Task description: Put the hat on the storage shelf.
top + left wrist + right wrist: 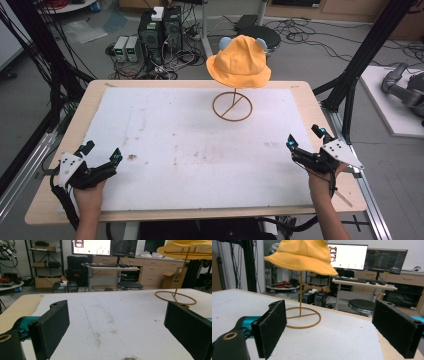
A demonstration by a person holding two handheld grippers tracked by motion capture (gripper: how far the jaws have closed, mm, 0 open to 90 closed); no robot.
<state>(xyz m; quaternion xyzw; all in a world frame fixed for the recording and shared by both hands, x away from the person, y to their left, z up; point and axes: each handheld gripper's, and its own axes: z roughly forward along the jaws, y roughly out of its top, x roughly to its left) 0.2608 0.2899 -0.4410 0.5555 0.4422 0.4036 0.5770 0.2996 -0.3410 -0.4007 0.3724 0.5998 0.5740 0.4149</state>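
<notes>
- Right now the left tongs point(102, 153) rest at the near left corner of the bench point(60, 145), jaws spread wide and holding nothing; in the left gripper view bare white cover shows between the two black pads.
- Likewise the right tongs point(304, 140) sit at the near right edge, jaws parted and empty, pointing up the bench towards its far side.
- Ahead of both lies the white sheet point(190, 145), stained in places, with nothing else on it near the hands.
- Further out, at the far middle of the bench and a little to the right, stands the orange hat point(239, 62) on its wire stand point(232, 106).
- From the right tongs the hat lies forward and to the left; from the left tongs, forward and well to the right. I judge the right hand nearer.
- Its stand rises upright from a flat ring base, so the long axis is vertical; the hat caps the top, well clear of the sheet.
- It looks soft, with a drooping brim and two pale blue ear-like bumps on the crown.
</notes>
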